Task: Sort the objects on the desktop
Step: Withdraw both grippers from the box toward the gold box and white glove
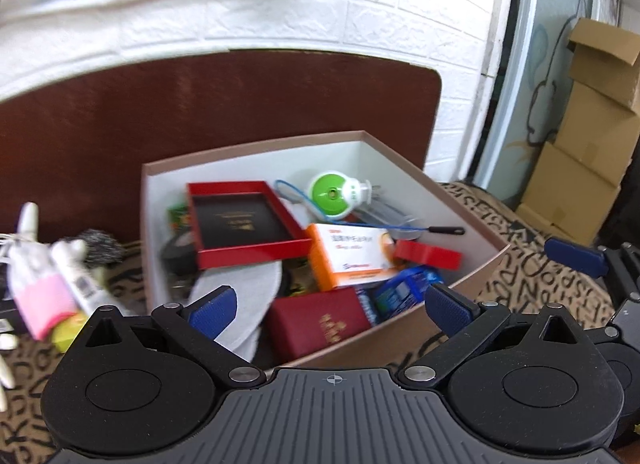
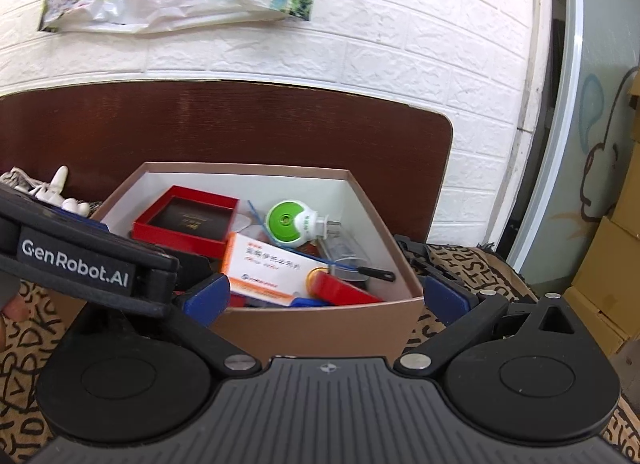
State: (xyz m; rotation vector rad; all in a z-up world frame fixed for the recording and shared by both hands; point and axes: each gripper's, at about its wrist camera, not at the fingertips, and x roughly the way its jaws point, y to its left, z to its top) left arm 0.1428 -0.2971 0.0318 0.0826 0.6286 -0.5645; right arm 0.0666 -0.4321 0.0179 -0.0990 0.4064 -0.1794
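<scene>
Although the sorting is judged well advanced, some items are left outside the box (image 1: 476,264). The box, set on a patterned cloth (image 1: 540,276) in front of a dark headboard (image 1: 240,104), is already filled with a red tray (image 1: 244,220), an orange medicine carton (image 1: 352,256), a green plug-in device (image 1: 334,194), a dark red booklet (image 1: 320,322) and other small things. To its left, a pink-labelled tube (image 1: 40,288) and white bottles (image 1: 76,268) are seen lying loose on the cloth. The left gripper (image 1: 332,308) and the right gripper (image 2: 324,296) are both held at the box's near edge, jaws spread wide with nothing between them.
</scene>
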